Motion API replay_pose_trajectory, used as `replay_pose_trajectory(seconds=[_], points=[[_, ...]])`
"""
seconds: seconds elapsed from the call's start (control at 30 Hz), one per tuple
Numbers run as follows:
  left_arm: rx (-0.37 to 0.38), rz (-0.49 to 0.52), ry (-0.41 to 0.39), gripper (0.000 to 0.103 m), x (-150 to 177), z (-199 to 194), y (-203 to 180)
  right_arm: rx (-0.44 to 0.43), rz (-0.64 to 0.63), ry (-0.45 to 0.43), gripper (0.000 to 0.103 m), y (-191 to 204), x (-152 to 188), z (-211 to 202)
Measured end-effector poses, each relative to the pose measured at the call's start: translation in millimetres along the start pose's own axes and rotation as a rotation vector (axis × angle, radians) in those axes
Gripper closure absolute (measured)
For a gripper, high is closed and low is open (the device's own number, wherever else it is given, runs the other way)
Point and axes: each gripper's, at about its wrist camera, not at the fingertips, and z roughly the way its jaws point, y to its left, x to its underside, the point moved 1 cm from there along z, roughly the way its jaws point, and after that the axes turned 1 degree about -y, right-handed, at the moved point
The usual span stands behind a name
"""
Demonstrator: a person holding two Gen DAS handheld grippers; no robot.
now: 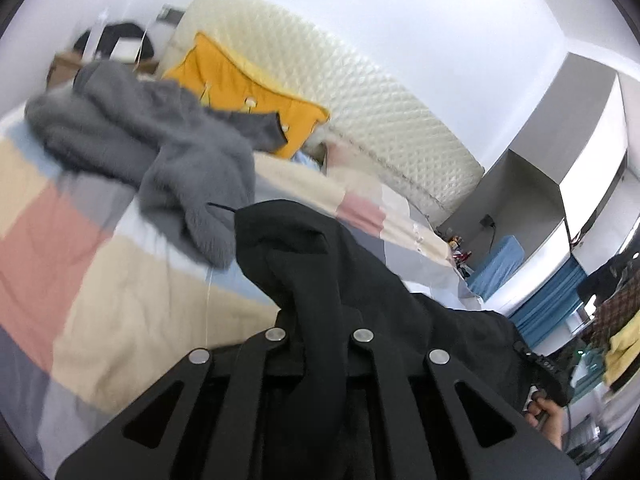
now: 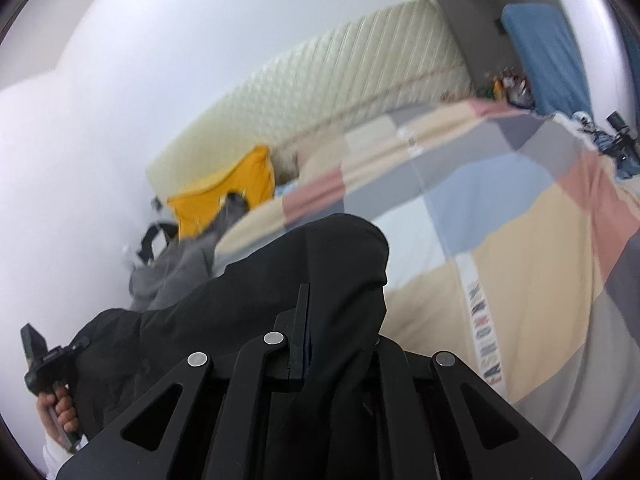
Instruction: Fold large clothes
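Observation:
A large black garment (image 1: 320,264) hangs bunched between my two grippers, lifted above the patchwork bed. My left gripper (image 1: 320,320) is shut on one part of it; its fingers are buried under the cloth. My right gripper (image 2: 308,320) is shut on another part of the same black garment (image 2: 280,276); one black finger (image 2: 300,328) shows, the other is covered. The right gripper also shows at the right edge of the left wrist view (image 1: 540,364), and the left gripper at the left edge of the right wrist view (image 2: 44,360).
A patchwork quilt (image 1: 120,288) covers the bed (image 2: 520,248). A fluffy grey garment (image 1: 160,148) and an orange one (image 1: 240,84) lie near the quilted headboard (image 1: 360,92). Clothes hang at the far right (image 1: 616,320). A blue item (image 2: 548,52) stands past the bed.

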Motion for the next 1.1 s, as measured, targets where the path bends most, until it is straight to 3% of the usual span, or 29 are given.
replay_pose_trajectory(seconds=[0.13, 0.3, 0.43, 0.67, 0.77, 0.8, 0.87, 0.9, 0.93, 1.0, 1.03, 1.1], points=[[-0.068, -0.035, 0.028, 0.099, -3, 27, 10, 0.008, 0.062, 0.009, 0.098, -20, -3, 11], [-0.197, -0.025, 0.133, 0.098, 20, 65, 35, 0.121, 0.056, 0.152, 0.098, -50, 26, 57], [-0.226, -0.022, 0.153, 0.097, 29, 67, 42, 0.162, 0.107, 0.239, 0.098, -70, 47, 80], [-0.262, 0.029, 0.158, 0.094, 34, 66, 35, 0.172, 0.086, 0.241, 0.097, -73, 51, 75], [-0.264, 0.035, 0.154, 0.091, 34, 62, 32, 0.191, 0.076, 0.261, 0.092, -70, 52, 72], [-0.268, 0.032, 0.154, 0.090, 34, 60, 32, 0.205, 0.072, 0.269, 0.085, -69, 52, 70], [-0.278, 0.010, 0.156, 0.084, 33, 55, 31, 0.233, 0.059, 0.270, 0.054, -66, 52, 65], [-0.273, -0.012, 0.151, 0.076, 32, 49, 30, 0.253, 0.055, 0.254, 0.025, -64, 51, 59], [-0.266, -0.028, 0.139, 0.070, 31, 43, 28, 0.264, 0.049, 0.229, 0.018, -62, 49, 51], [-0.279, -0.033, 0.096, 0.032, 29, 28, 19, 0.265, 0.051, 0.206, 0.018, -58, 45, 40], [-0.294, -0.017, 0.056, 0.025, 28, 18, 11, 0.260, 0.064, 0.186, 0.018, -56, 42, 31], [-0.313, 0.033, -0.004, 0.022, 26, -1, -7, 0.254, 0.074, 0.149, 0.018, -49, 37, 15]])
